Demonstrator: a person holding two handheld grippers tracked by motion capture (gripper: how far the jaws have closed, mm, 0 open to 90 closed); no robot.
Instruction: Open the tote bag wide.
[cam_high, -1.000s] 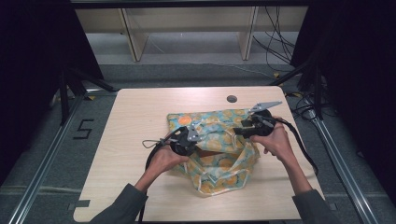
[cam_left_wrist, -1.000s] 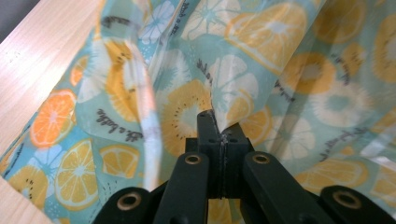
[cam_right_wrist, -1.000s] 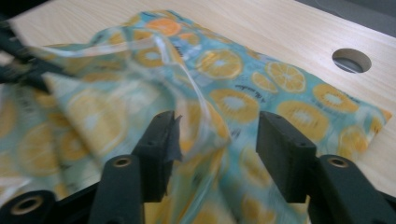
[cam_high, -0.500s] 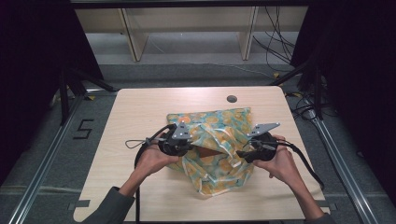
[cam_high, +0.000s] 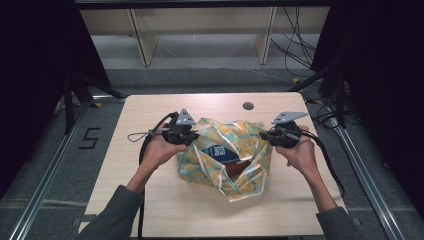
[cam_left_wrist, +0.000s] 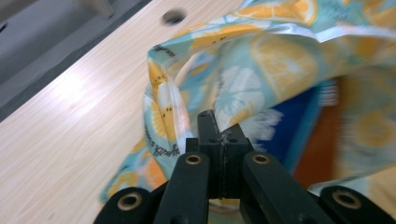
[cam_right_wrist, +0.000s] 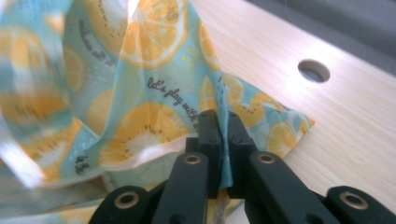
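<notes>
A teal cloth bag (cam_high: 235, 145) printed with orange slices lies in the middle of the table, its mouth pulled wide between my two grippers. My left gripper (cam_high: 192, 136) is shut on the bag's left rim; the cloth (cam_left_wrist: 280, 60) is pinched between its closed jaws (cam_left_wrist: 219, 130). My right gripper (cam_high: 267, 136) has just been closing and is shut on the right rim, a fold of cloth (cam_right_wrist: 149, 60) clamped between its tips (cam_right_wrist: 219, 121). Inside the bag lie a blue box (cam_high: 220, 151) and a brown-red item (cam_high: 240, 170).
The light wooden table (cam_high: 150, 200) has a round cable hole (cam_high: 248, 106) near its far edge. Cables trail from both grippers over the table's sides. Dark floor, metal rails and a shelf frame (cam_high: 200, 30) lie beyond the table.
The right gripper's jaws closed onto the bag's right rim. Both hands moved apart and the left one rose, spreading the bag's mouth and baring the blue box inside.
</notes>
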